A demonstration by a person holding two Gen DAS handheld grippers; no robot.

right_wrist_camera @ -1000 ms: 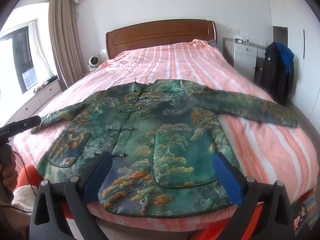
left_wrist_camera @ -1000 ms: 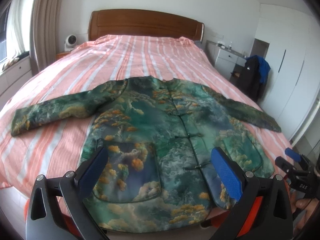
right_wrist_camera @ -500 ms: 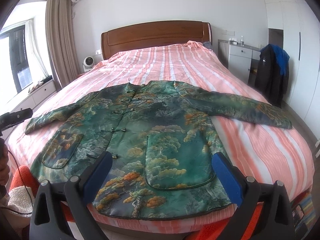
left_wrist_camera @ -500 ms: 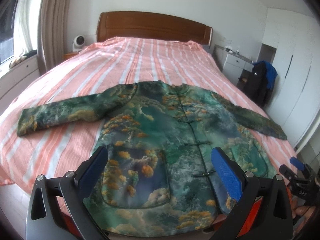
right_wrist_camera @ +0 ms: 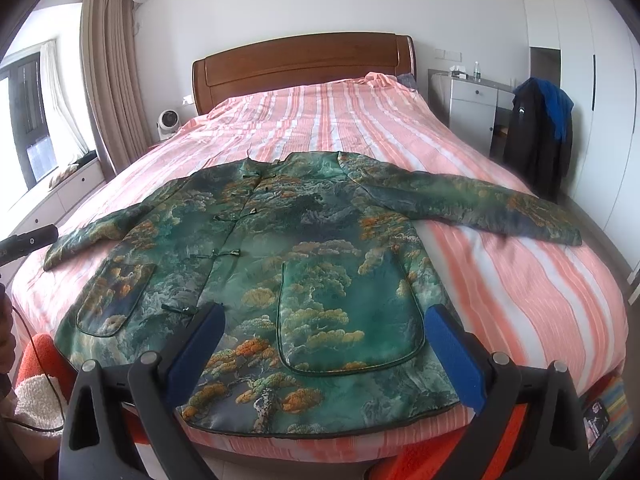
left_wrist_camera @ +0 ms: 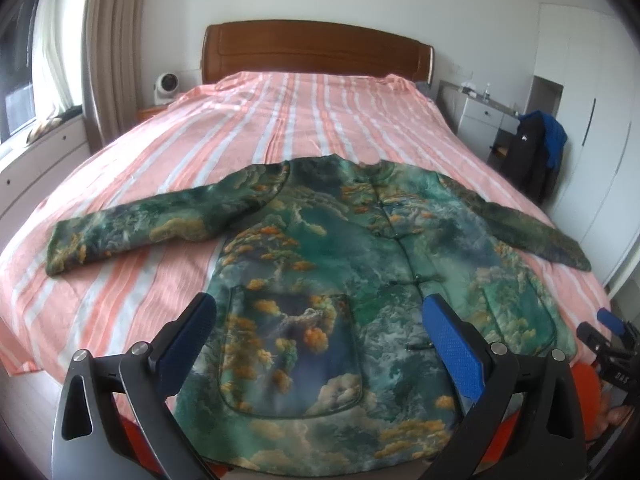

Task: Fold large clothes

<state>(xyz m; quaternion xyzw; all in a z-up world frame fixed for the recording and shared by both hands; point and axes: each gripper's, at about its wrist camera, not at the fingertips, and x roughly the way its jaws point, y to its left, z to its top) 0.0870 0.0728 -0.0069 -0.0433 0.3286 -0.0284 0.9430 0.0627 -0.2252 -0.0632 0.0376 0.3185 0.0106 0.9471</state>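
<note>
A green jacket (left_wrist_camera: 328,264) (right_wrist_camera: 280,248) printed with orange trees and clouds lies flat and buttoned on the pink striped bed (left_wrist_camera: 312,120) (right_wrist_camera: 328,120), both sleeves spread out sideways. Its hem reaches the foot edge of the bed. My left gripper (left_wrist_camera: 320,336) hovers open above the hem over the left pocket, holding nothing. Over the right pocket near the hem, my right gripper (right_wrist_camera: 326,340) is open and empty too. The right gripper's tip (left_wrist_camera: 608,320) shows at the far right of the left wrist view.
A wooden headboard (right_wrist_camera: 304,64) stands at the far end. A small white fan (right_wrist_camera: 168,122) sits at the back left by the curtains. A dark and blue jacket (right_wrist_camera: 540,136) hangs beside a white cabinet (right_wrist_camera: 472,108) on the right. An orange sleeve (right_wrist_camera: 40,360) is at the lower left.
Both grippers have pulled back and risen from the bed, so the jacket looks smaller and farther off. The jacket itself has not moved.
</note>
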